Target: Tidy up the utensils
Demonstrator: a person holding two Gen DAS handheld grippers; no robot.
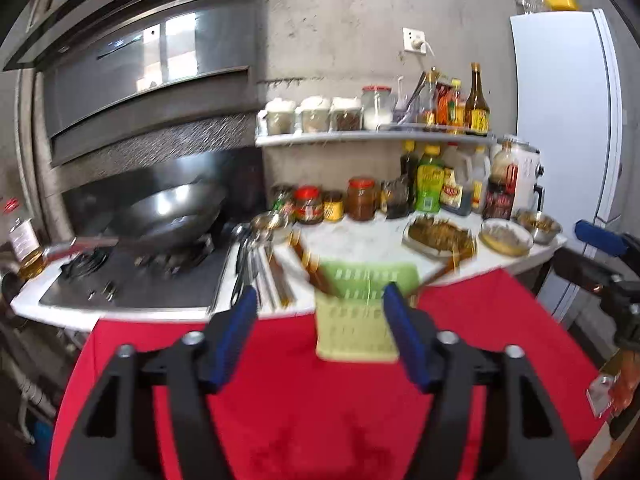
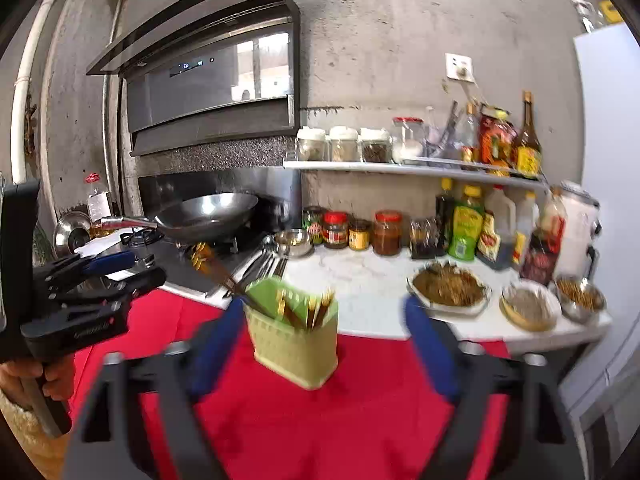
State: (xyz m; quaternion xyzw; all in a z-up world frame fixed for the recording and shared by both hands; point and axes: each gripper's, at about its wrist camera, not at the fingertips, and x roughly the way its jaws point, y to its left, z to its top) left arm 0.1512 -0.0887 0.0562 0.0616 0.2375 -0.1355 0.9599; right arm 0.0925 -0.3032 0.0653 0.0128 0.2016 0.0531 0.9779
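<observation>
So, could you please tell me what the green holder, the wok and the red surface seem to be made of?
Holder: probably moulded plastic; matte pale green with rows of small slots in its walls.
Wok: metal, likely steel; grey and glossy, with bright reflections inside.
Red surface: probably cloth; flat, matte red, no shine, though blur hides any weave.

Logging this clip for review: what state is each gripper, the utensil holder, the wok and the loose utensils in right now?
Left gripper: open, empty.
Right gripper: open, empty.
Green holder: upright on the red cloth, with chopsticks in it.
Wok: on the stove, looks empty.
Metal utensils: lying loose on the counter.
</observation>
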